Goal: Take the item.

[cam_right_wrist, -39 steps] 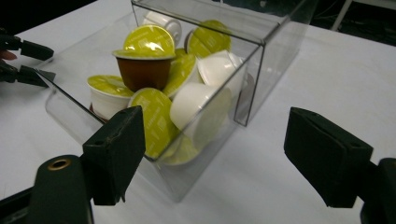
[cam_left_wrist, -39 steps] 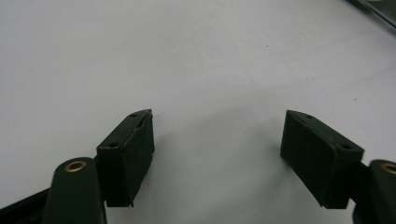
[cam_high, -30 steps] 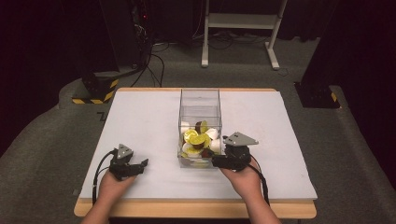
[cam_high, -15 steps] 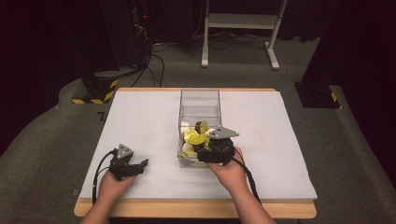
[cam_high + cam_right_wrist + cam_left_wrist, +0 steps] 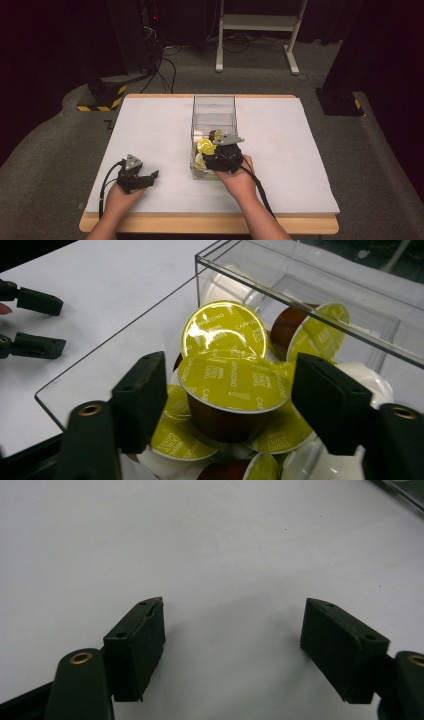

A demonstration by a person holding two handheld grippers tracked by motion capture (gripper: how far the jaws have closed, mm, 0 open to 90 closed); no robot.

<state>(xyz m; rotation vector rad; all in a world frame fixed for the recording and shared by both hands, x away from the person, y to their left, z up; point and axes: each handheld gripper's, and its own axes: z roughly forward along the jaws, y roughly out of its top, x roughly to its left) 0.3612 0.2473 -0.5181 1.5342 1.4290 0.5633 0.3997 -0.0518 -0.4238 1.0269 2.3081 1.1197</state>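
1. The right gripper (image 5: 227,395) has its fingers (image 5: 142,395) spread wide, one on each side of a brown capsule with a yellow-green foil lid (image 5: 232,387). The fingers are not touching it; a clear gap shows on both sides.
2. That capsule lies tilted on top of the heap, its lid turned towards the fingers. Just beyond it stands a second yellow-lidded capsule (image 5: 225,330), lid printed "Cappuccino", leaning against the first.
3. Under and around the fingers lie more yellow-lidded capsules (image 5: 177,437). White capsules (image 5: 365,382) sit off to the far-finger side and at the back.
4. All of them lie in a clear plastic box (image 5: 300,305); its rim runs just ahead of the fingers, and the fingers dip inside it at its near end. In the high view the right gripper (image 5: 220,154) sits over the near end of the box (image 5: 214,107).
5. The left gripper (image 5: 232,630) also has its fingers (image 5: 140,640) wide apart, with nothing between them but bare white surface (image 5: 150,540), close beneath.
6. In the high view the left gripper (image 5: 145,179) rests low on the surface (image 5: 150,130), well apart from the box, off to the left of the right hand (image 5: 239,180).
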